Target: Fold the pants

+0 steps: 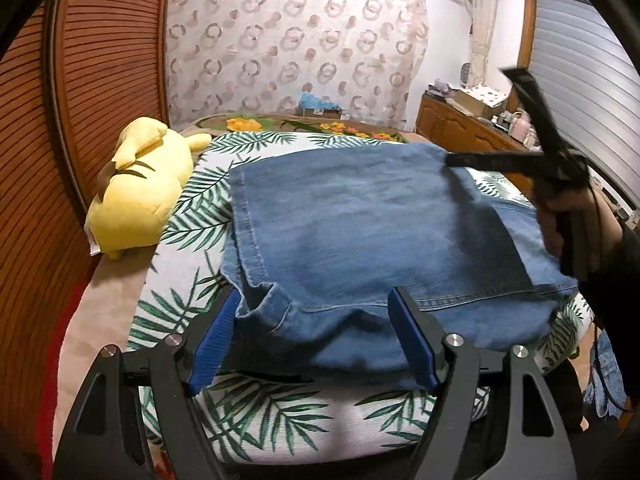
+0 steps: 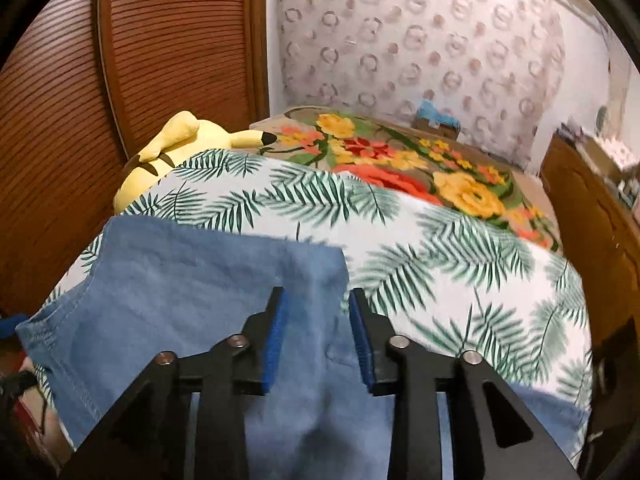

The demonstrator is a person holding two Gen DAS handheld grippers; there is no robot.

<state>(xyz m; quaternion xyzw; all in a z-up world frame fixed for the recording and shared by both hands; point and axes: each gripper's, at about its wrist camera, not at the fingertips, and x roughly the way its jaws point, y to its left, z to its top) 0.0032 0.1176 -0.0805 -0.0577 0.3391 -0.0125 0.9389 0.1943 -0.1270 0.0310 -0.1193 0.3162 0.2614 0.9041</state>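
Folded blue denim pants (image 1: 372, 232) lie on a palm-leaf patterned cushion (image 1: 188, 208). My left gripper (image 1: 317, 296) stands wide open at their near edge. The bunched hem and seam sit between its blue pads (image 1: 218, 336), which do not press on the cloth. A hand holds my right gripper (image 1: 484, 118) at the pants' far right corner, where it looks blurred. In the right wrist view the right gripper (image 2: 318, 294) is partly open just above the pants (image 2: 180, 288) near their far corner, with nothing pinched between its fingers.
A yellow plush toy (image 1: 136, 184) lies at the cushion's left, against a slatted wooden door (image 1: 100, 60). A floral blanket (image 2: 420, 164) covers the bed beyond. A wooden dresser (image 1: 468, 132) with clutter stands at the right, and a small box (image 1: 320, 106) sits by the curtain.
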